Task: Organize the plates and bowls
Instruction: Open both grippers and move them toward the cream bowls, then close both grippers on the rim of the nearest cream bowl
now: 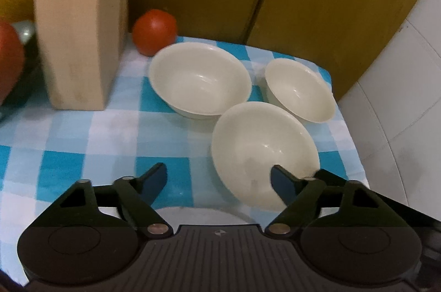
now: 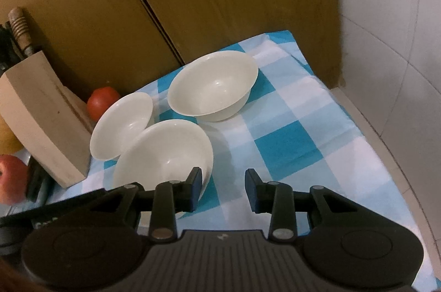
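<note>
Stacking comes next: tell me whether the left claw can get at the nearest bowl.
Probably yes. The left claw is open, one finger already over the nearest bowl, nothing between.

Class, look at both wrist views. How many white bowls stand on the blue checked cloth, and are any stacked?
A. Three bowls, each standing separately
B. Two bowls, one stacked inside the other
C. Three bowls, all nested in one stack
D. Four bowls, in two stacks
A: the near bowl, the far left bowl and the smaller bowl each sit on the checked cloth on their own, none nested.
</note>
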The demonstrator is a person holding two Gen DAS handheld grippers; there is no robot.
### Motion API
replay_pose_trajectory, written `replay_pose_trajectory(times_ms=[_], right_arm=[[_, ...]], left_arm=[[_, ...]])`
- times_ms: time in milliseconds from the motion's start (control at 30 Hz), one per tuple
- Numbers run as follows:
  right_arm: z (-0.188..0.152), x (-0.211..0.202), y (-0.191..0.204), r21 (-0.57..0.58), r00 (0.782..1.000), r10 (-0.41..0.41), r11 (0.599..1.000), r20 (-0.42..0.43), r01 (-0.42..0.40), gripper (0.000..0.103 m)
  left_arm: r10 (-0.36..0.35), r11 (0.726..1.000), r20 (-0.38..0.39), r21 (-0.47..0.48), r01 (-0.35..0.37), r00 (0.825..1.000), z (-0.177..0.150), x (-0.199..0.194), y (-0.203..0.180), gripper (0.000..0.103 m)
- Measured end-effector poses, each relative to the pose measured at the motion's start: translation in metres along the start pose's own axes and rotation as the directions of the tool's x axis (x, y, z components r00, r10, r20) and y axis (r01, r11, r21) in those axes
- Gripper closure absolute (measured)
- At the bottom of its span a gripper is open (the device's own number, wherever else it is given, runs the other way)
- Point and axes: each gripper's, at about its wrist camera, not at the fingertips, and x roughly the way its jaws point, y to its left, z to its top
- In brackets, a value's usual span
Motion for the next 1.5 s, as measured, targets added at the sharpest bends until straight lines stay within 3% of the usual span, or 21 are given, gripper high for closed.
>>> replay_pose_trajectory(times_ms=[133,267,433,1000,1133,1500], right_arm=[[0.002,0.006,0.0,0.001,1.0,0.004,1.0,-0.016,-0.004,0.072],[0.002,0.014,-0.003,-0.001,0.998,0.015,1.0,-0.069,-0.015,0.09],[0.0,0.002,-0.01,0.009,0.996,0.026,1.0,-0.082,-0.025,0.093],[-0.03,-0.077,-0.044,-0.011,0.998,0.007,1.0,-0.065,-0.008,0.092],[-0.041,-0.086,-0.052,-0.007,0.997,-0.013,1.0,-0.08,0.012,0.092],[-0.057,-0.101,-0.062,-0.029,0.994,-0.029,0.999,-0.109,0.026,0.09]], left_arm=[[-0.013,1.0,-0.024,-0.005,0.013,1.0,0.003,0.012,-0.002,0.031],[-0.036,0.999,-0.059,0.008,0.036,0.998,0.003,0.024,-0.007,0.043],[-0.073,0.996,-0.098,0.039,0.077,0.993,-0.004,0.03,-0.019,0.053],[-0.138,0.967,-0.135,0.197,0.163,0.981,-0.046,-0.008,-0.066,0.051],[-0.135,0.948,-0.147,0.269,0.171,0.98,-0.064,-0.019,-0.081,0.051],[-0.141,0.929,-0.208,0.311,0.202,0.968,-0.09,-0.021,-0.086,0.049]])
